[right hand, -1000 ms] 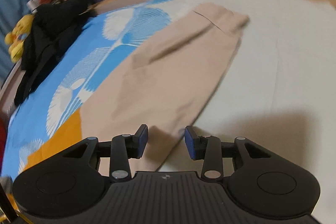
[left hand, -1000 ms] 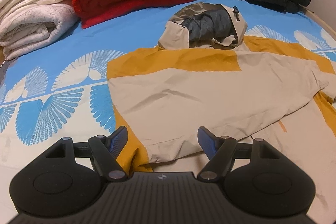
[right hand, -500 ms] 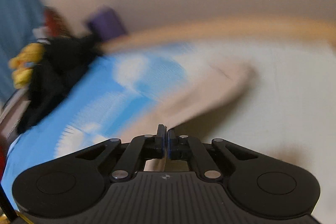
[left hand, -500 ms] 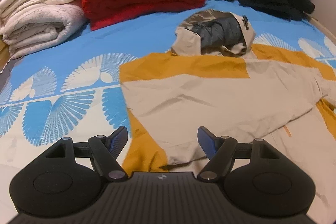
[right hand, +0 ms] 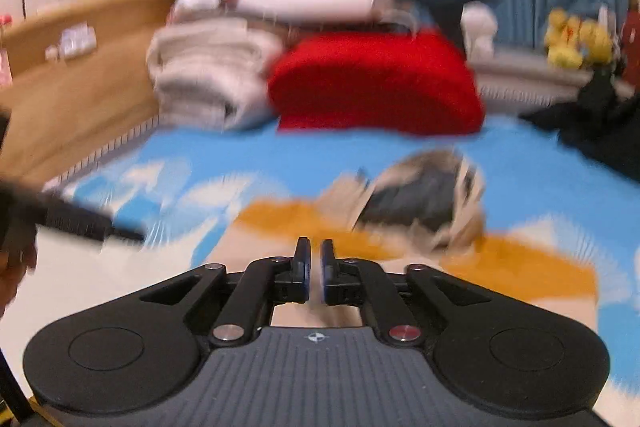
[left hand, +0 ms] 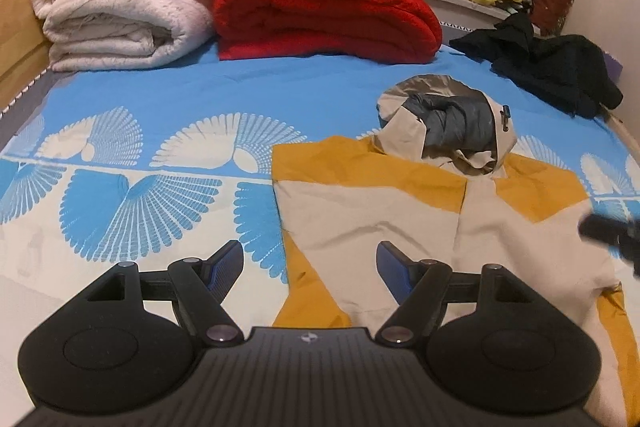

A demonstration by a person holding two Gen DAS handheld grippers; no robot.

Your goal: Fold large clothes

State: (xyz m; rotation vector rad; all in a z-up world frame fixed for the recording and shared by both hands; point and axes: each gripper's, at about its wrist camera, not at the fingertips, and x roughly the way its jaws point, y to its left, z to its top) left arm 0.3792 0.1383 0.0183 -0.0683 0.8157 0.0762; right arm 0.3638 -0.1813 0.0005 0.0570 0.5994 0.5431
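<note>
Since the earlier frame the right gripper (right hand: pixel 316 263) has swung from the sleeve end to face the bed's (left hand: pixel 168 95) far side; its view is blurred. The beige-and-yellow hooded jacket (left hand: pixel 380 223) lies flat on the bed's right half, sleeves folded across its body. The left gripper (left hand: pixel 310 263) hovers wide open and empty above its near edge. The right gripper's jaws are slightly parted and opening, holding nothing.
</note>
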